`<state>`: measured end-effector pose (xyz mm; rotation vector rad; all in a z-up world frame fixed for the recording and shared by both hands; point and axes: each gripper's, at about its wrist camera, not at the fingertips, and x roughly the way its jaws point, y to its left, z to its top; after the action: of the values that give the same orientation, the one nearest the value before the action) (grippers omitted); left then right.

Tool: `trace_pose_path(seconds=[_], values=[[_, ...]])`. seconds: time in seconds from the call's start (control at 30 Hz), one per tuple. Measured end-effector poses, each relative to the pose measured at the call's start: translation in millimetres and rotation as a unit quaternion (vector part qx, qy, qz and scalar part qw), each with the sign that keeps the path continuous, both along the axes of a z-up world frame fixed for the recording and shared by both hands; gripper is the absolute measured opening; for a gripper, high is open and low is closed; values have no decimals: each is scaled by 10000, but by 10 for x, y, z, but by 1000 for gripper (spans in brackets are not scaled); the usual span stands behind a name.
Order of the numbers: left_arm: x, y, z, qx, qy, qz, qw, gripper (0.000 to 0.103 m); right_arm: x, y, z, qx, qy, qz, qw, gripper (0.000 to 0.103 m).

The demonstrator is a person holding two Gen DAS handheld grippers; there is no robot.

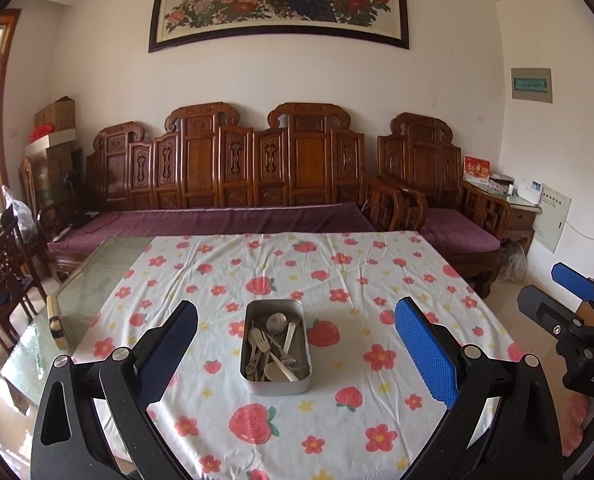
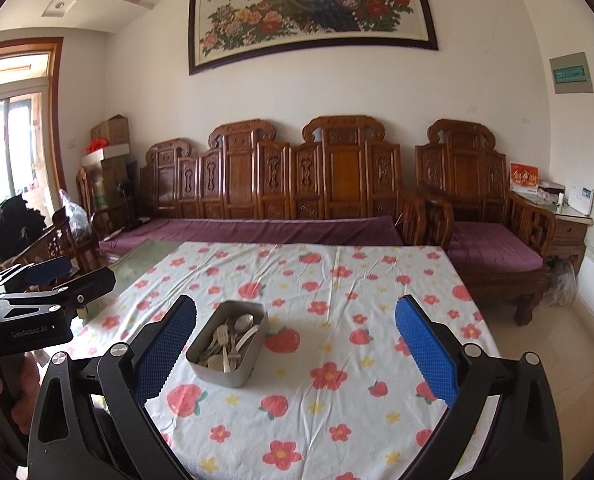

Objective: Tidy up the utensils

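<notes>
A metal tin (image 1: 275, 347) of spoons and forks (image 1: 271, 346) sits mid-table on the flowered cloth (image 1: 337, 272), its long side running away from the person. The left gripper (image 1: 295, 354) and right gripper (image 2: 295, 350) both hover spread wide, holding nothing.

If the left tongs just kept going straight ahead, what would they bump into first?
Most likely the metal tin of utensils, centred between the open left tongs on the tablecloth. Depth is hard to judge.
</notes>
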<state>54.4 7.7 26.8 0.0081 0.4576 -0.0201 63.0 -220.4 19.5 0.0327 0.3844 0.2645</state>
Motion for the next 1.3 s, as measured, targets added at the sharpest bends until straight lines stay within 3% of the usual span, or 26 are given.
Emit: trace_pose_path(seconds=[0.33,1.3], values=[[-133,60,124,-72,-166,57,9998,95,-140,-78,200,118,-250,-90,9996,100],[-195,48,174,-31,-257,119,9996,95,-130,-48,127,89,-175,-81,9998,100]])
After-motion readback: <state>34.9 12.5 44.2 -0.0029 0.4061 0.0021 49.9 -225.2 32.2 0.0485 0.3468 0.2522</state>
